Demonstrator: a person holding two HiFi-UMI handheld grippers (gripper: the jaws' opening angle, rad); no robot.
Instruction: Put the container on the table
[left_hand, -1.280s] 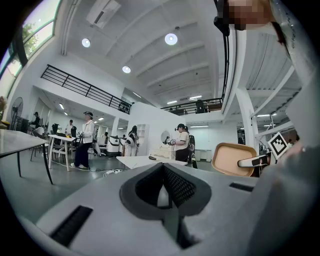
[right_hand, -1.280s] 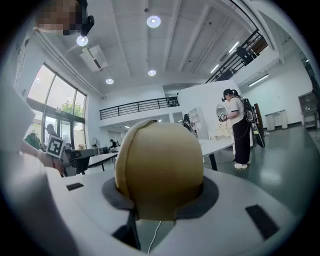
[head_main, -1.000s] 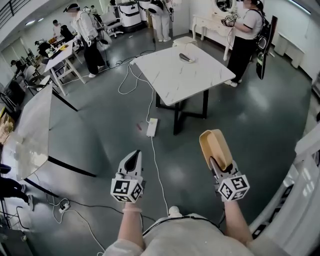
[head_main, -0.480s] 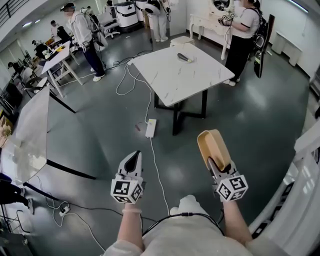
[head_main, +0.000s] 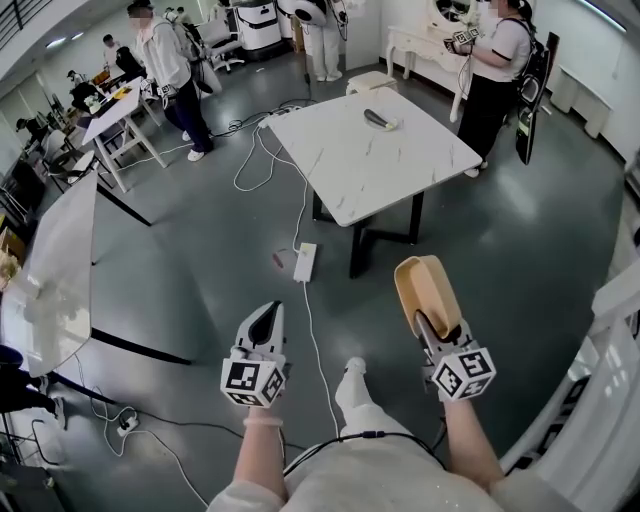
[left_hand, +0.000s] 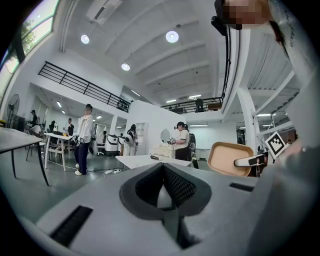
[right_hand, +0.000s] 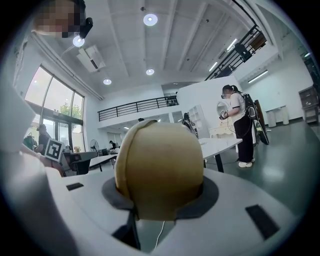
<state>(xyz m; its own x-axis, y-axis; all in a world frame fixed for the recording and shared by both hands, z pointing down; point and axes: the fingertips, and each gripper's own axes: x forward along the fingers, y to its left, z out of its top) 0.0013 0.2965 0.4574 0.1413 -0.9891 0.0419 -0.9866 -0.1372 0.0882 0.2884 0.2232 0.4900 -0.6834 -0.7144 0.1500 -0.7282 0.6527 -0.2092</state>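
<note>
The tan container (head_main: 425, 290) sticks out forward from my right gripper (head_main: 432, 325), which is shut on its near edge. In the right gripper view the container (right_hand: 160, 170) fills the middle, standing on edge between the jaws. My left gripper (head_main: 264, 322) is held level beside it, shut with nothing in it. From the left gripper view the container (left_hand: 230, 159) shows at the right. The white marble-top table (head_main: 370, 160) stands ahead across the grey floor, some way off from both grippers. A small dark object (head_main: 378, 118) lies on its far side.
A white power strip (head_main: 305, 262) and its cable lie on the floor between me and the table. A person (head_main: 495, 70) stands at the table's far right corner. A glass-topped table (head_main: 55, 270) is at the left, a white railing (head_main: 610, 380) at the right. More people and desks are at the back left.
The table and power strip have shifted slightly nearer in the view, and my foot has stepped forward. Both grippers keep their grip and pose.
</note>
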